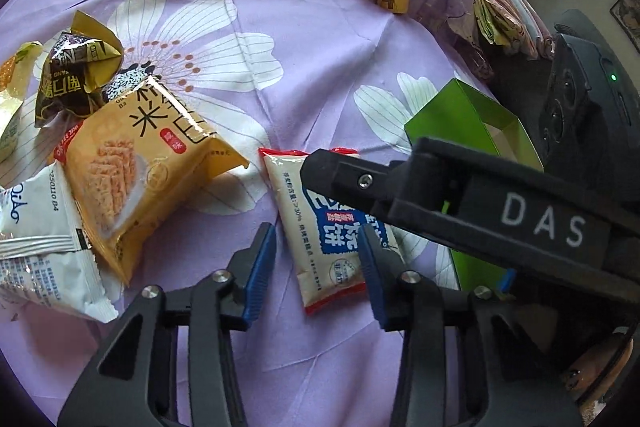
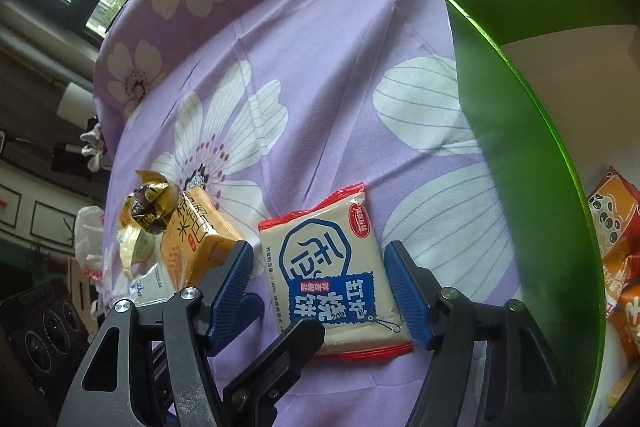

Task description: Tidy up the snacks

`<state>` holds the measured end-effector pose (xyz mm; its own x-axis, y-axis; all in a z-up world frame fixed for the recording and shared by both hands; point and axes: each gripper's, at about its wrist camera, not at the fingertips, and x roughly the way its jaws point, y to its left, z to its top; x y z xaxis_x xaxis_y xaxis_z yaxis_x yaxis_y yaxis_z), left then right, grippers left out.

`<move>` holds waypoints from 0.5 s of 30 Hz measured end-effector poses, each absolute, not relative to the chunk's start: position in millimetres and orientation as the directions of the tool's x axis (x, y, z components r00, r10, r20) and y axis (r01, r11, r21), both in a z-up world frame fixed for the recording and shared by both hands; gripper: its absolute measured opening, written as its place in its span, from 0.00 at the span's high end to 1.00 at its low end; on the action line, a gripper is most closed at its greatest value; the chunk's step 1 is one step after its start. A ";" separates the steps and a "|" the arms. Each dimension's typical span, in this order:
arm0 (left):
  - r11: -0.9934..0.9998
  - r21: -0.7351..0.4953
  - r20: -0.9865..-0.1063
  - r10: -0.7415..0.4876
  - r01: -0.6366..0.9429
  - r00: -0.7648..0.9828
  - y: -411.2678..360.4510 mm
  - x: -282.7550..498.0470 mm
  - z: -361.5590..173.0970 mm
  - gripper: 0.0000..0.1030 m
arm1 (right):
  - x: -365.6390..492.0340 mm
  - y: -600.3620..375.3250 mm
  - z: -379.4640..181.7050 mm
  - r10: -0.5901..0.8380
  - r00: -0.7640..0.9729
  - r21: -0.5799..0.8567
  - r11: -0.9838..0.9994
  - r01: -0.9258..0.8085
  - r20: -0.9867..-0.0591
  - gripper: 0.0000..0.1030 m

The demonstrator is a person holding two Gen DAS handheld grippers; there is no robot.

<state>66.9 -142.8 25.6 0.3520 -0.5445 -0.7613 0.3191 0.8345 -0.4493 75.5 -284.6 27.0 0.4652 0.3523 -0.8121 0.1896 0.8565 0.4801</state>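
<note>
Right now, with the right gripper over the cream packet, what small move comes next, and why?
Probably close the right gripper: the cream packet lies flat on the cloth between its open pads, neither yet pressing it, and the green box stands open just beside it.

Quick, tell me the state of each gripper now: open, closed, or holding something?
Left gripper: open, pads not pressing the cream-and-blue snack packet that lies under it.
Right gripper: open, straddling the same packet on the cloth, not gripping it.

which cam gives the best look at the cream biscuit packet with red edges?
Right wrist view: the flat cream plastic biscuit packet with red edges lies nearly whole, print readable, only its near corner covered. Left wrist view shows it partly hidden behind the other hand-held gripper.
</note>
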 end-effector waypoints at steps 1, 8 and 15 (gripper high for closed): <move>0.831 -0.452 -0.756 -0.549 0.323 0.356 -144.5 67.0 25.4 0.64 | 75.1 -284.9 26.3 0.364 0.460 0.489 0.852 0.188 -0.810 0.32; 0.859 -0.376 -0.760 -0.500 0.347 0.414 -156.5 61.3 41.0 0.64 | 73.0 -281.1 33.3 0.382 0.463 0.504 0.846 0.172 -0.800 0.31; 0.845 -0.361 -0.699 -0.526 0.396 0.484 -169.9 42.7 80.1 0.60 | 41.2 -292.8 72.7 0.362 0.593 0.534 0.834 0.139 -0.720 0.31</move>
